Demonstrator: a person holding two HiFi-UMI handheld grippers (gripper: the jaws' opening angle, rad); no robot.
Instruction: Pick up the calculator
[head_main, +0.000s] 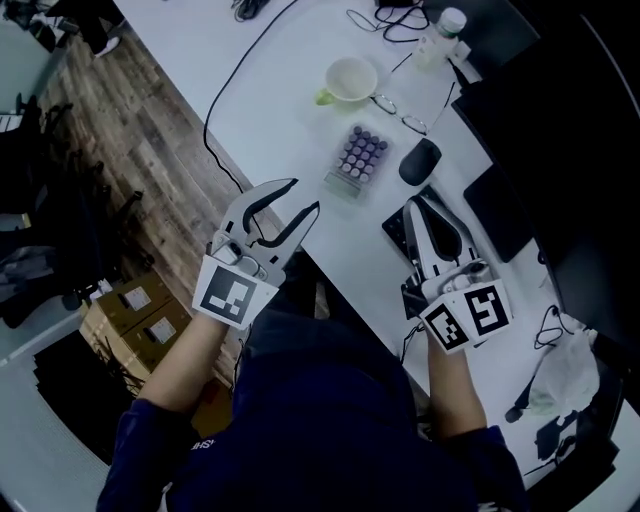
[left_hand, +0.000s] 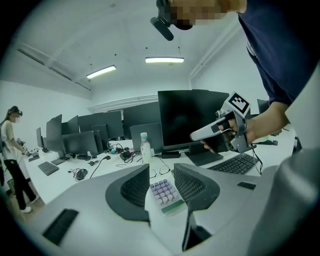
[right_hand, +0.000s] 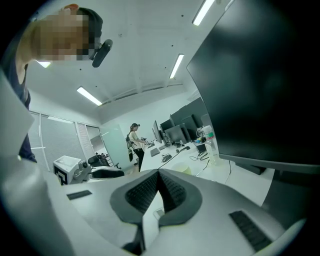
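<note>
Just beyond the parted jaws of the left gripper (head_main: 303, 195), the calculator (head_main: 358, 158) lies untouched.

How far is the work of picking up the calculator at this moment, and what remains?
Done: nothing lifted; the calculator lies flat on the table. In hand: the left gripper, jaws apart, points at the calculator, which shows between the jaws in the left gripper view, but it is short of it. The right gripper has its jaws together and empty. Left: reach the calculator, close on it, lift.
</note>
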